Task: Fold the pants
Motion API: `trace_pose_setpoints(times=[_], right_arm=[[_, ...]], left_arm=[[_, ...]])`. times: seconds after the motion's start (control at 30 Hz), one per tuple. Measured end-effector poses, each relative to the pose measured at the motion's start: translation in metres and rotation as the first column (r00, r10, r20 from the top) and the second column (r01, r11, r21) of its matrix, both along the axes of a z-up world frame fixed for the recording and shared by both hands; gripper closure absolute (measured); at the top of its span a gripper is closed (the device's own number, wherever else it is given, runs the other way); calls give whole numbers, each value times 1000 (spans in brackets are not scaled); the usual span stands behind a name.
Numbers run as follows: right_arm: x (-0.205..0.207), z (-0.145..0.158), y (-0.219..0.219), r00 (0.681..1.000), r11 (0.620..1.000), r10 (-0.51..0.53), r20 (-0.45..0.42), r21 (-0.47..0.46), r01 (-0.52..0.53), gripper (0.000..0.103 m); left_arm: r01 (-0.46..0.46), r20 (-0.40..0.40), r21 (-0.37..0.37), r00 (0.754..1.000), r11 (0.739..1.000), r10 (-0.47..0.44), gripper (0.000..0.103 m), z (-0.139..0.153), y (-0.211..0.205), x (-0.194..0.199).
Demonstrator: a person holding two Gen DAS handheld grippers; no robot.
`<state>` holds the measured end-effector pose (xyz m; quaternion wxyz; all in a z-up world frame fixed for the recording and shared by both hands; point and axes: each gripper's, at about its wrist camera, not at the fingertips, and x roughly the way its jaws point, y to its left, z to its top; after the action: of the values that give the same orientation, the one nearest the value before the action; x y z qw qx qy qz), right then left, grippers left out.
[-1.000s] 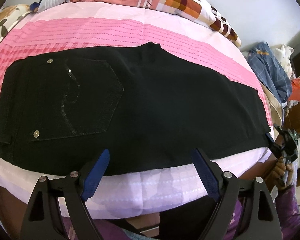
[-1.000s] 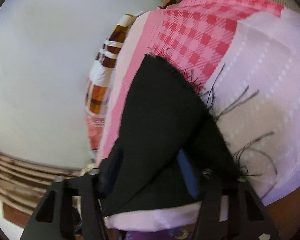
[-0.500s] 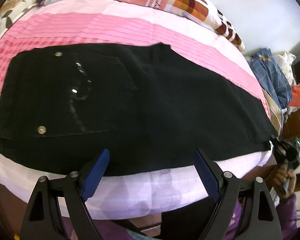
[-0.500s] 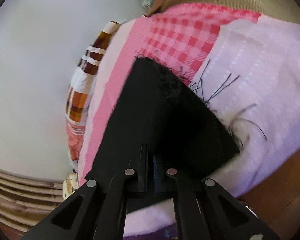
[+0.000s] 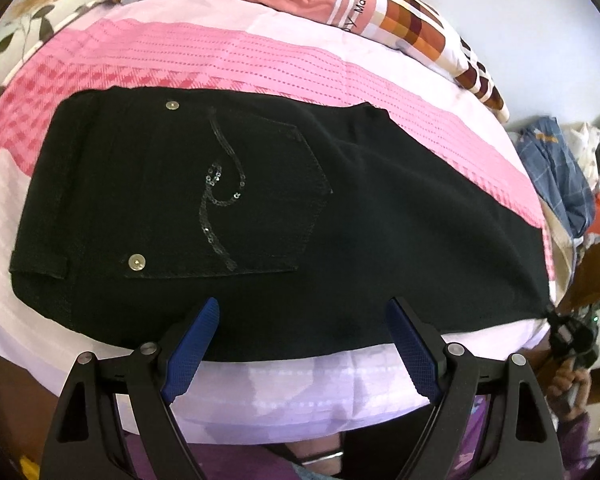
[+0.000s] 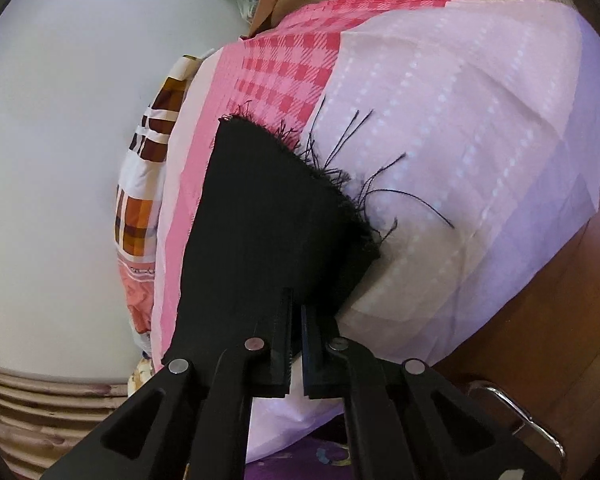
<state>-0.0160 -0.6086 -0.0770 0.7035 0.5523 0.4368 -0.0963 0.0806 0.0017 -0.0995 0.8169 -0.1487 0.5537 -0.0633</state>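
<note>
Black pants point(image 6: 268, 216) hem hides right jaws' clamped tips; left jaws wide, empty.

The bed point(image 5: 340, 384) is dressed in a sheet of pale lilac, plain pink and pink-and-red check bands. Black pants point(image 5: 380, 220) lie flat across it, folded lengthwise, waistband toward the left in the left wrist view, the back pocket point(image 5: 240, 200) with its sequin swirl facing up. The frayed leg hem point(image 6: 300, 152) sits near the bed's far end, loose threads trailing over the sheet. Along the far edge, against the wall, rests a bunched quilt point(image 5: 380, 8) in salmon, white and brown checks. A floral pillow point(image 5: 40, 28) lies at the far left corner.
</note>
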Motion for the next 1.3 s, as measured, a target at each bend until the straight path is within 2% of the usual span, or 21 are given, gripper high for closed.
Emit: trace_pose_setpoints(times=[0.03, 0.07, 0.13, 0.2, 0.23, 0.3, 0.37, 0.43, 0.5, 0.63, 0.7, 0.8, 0.87, 1.0, 1.03, 1.07, 1.1, 1.3], right_arm=[[-6, 4, -1, 999, 999, -33, 3, 9, 33, 90], [-11, 11, 1, 998, 998, -56, -4, 12, 56, 89], [-13, 28, 22, 999, 1000, -13, 33, 25, 12, 87], [-2, 39, 65, 985, 987, 105, 135, 104, -120, 86], [6, 40, 95, 969, 966, 180, 167, 156, -206, 83], [25, 30, 152, 935, 909, 297, 195, 241, -339, 83], [38, 16, 186, 918, 875, 351, 183, 284, -391, 83], [47, 0, 203, 921, 867, 357, 157, 312, -389, 83], [53, -13, 208, 932, 871, 339, 129, 331, -362, 83], [61, -19, 211, 937, 900, 347, 40, 266, -345, 83], [63, -20, 215, 943, 909, 333, 14, 263, -325, 83], [59, -18, 216, 954, 929, 300, -24, 234, -287, 84], [61, -18, 218, 960, 936, 277, -26, 231, -264, 80], [69, -21, 229, 966, 940, 257, -13, 233, -247, 79], [70, -20, 231, 965, 941, 260, -11, 225, -251, 81], [71, -20, 233, 964, 942, 267, -11, 215, -259, 94], [69, -21, 233, 962, 941, 271, -15, 215, -262, 97], [56, -5, 240, 952, 924, 305, 11, 239, -298, 97]], left_arm=[[4, 8, -2, 1000, 1000, -4, 18, 1, 0, -1], [10, 18, -8, 1000, 1000, -10, 18, 3, 1, -2], [23, 46, -23, 999, 999, -21, 18, 7, 1, -5], [53, 107, -43, 993, 998, -48, 18, 13, -2, -11], [64, 123, -46, 991, 997, -58, 18, 15, -4, -12], [100, 155, -51, 984, 994, -91, 18, 16, -10, -16], [123, 162, -37, 980, 992, -116, 18, 16, -17, -16], [139, 159, -23, 978, 990, -133, 18, 16, -19, -18], [138, 155, -39, 979, 990, -131, 18, 15, -16, -20], [98, 138, -93, 987, 991, -85, 18, 8, -2, -21], [78, 113, -119, 992, 990, -64, 18, 2, 3, -19], [66, 104, -128, 993, 990, -53, 18, -2, 7, -19], [63, 103, -133, 993, 989, -49, 18, -2, 9, -19], [57, 94, -145, 995, 988, -43, 18, -6, 10, -18], [56, 91, -146, 995, 988, -42, 18, -7, 11, -18], [53, 91, -144, 995, 988, -40, 18, -8, 12, -18], [48, 92, -141, 995, 989, -35, 18, -7, 13, -19], [2, 99, -129, 995, 992, 11, 18, -4, 34, -19]])
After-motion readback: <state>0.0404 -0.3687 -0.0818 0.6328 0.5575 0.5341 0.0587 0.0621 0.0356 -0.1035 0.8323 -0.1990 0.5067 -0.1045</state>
